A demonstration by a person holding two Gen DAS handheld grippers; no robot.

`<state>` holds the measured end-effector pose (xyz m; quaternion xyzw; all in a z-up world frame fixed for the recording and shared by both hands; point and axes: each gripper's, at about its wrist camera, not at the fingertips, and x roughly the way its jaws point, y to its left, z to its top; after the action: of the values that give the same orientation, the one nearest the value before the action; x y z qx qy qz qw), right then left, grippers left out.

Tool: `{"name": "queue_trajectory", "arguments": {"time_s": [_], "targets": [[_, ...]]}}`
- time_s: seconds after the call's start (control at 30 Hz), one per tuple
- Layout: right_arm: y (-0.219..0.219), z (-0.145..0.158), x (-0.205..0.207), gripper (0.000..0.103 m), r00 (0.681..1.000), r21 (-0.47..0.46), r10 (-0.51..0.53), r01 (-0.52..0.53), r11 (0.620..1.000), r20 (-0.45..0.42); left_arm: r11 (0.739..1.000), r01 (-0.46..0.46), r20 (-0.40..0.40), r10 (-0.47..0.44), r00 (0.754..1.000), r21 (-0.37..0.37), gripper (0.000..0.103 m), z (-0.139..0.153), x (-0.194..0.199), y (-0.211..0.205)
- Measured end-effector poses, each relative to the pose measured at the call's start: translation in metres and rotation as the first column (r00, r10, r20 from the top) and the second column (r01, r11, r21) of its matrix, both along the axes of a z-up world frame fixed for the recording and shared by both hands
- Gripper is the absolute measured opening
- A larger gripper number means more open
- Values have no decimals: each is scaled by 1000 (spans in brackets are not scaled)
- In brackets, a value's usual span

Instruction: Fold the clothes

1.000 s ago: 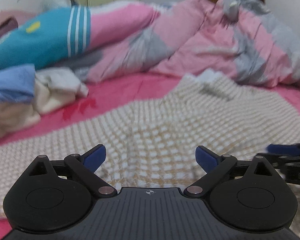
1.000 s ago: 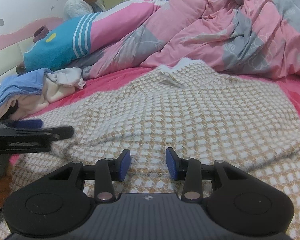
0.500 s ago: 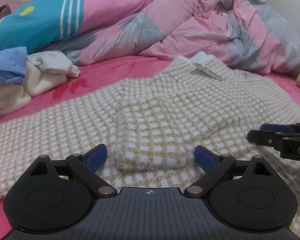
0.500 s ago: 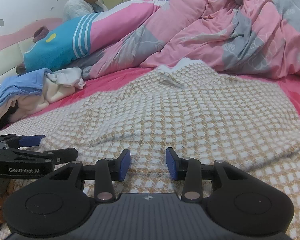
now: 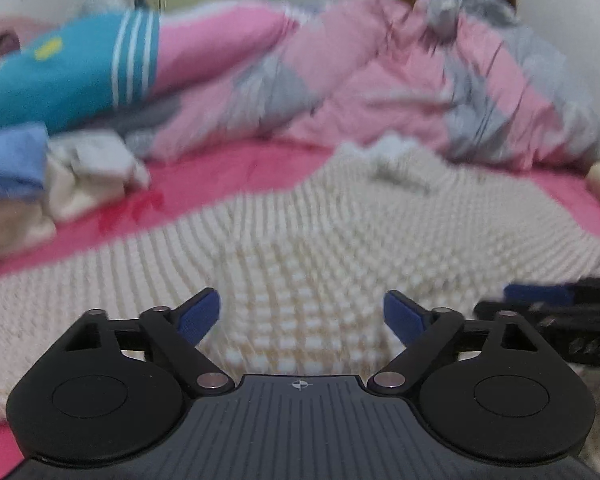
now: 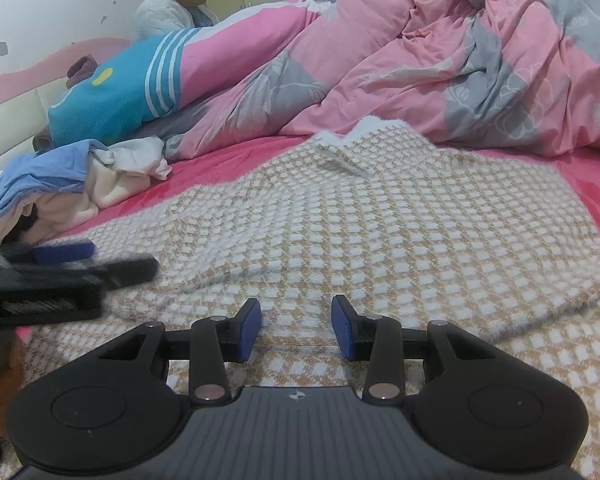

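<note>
The red-pink bedsheet (image 6: 228,160) filled the lower half of both views. A rumpled pink-and-grey floral duvet (image 6: 440,60) was heaped along its far side from eleven to two o'clock, just beyond the garment. A blue, white-striped and pink pillow (image 6: 140,88) lay at ten o'clock, with a seated person in a pale top (image 6: 168,12) behind it.

The white-and-tan checked knitted sweater (image 6: 380,232) lay spread flat over the middle of the sheet. Its neckline pointed toward twelve o'clock, at the duvet; its long axis ran from the grippers at six up to twelve, and a sleeve stretched off toward eight o'clock. One side was folded over the body, leaving a doubled edge across the near part.

A loose pile of blue and cream clothes (image 6: 64,184) sat at nine o'clock, apart from the sweater on the bare sheet.

The left gripper (image 5: 302,314) hovered over the folded knit, its blue pads (image 5: 200,314) wide apart and closing, fabric lying between them but not pinched. That view was blurred. The right gripper (image 6: 296,328) had its jaws half apart, both pads resting on the sweater's near fold and clamping nothing.
</note>
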<state>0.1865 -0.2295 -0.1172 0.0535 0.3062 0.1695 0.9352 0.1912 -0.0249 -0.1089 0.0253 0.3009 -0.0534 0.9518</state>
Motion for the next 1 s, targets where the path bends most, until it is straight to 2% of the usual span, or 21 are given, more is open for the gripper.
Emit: {"name": "queue_trajectory", "arguments": {"time_s": [0.03, 0.27, 0.4, 0.47, 0.6, 0.67, 0.77, 0.83, 1.0], "targets": [[0, 0, 0, 41, 1000, 1, 0, 0, 1000, 0, 1000, -8, -28, 8, 1000, 3, 87, -5, 3, 1], [-3, 1, -3, 41, 1000, 21, -9, 9, 1000, 4, 1000, -21, -42, 21, 999, -7, 90, -8, 3, 4], [-19, 13, -12, 42, 1000, 30, -17, 16, 999, 11, 1000, -24, -48, 23, 999, -12, 91, -9, 4, 5], [-32, 23, -18, 42, 998, -22, -47, 48, 999, 49, 1000, -24, -50, 23, 999, -13, 92, -10, 5, 4], [-79, 38, -15, 42, 978, -83, -185, 193, 978, 95, 1000, -23, -48, 23, 999, -4, 93, -11, 6, 2], [-106, 33, -5, 42, 961, -81, -262, 269, 960, 83, 1000, -24, -46, 24, 999, -3, 93, -11, 5, 2], [-133, 3, 14, 40, 961, -78, -276, 275, 958, -7, 1000, -22, -48, 22, 999, -3, 93, -11, 5, 3], [-141, -1, 14, 40, 965, -23, -264, 264, 964, -11, 1000, -21, -49, 21, 999, -5, 92, -8, 4, 4], [-128, -4, 11, 41, 964, -97, -265, 266, 959, 24, 1000, -16, 27, 15, 1000, 27, 90, 12, -10, 3]]}}
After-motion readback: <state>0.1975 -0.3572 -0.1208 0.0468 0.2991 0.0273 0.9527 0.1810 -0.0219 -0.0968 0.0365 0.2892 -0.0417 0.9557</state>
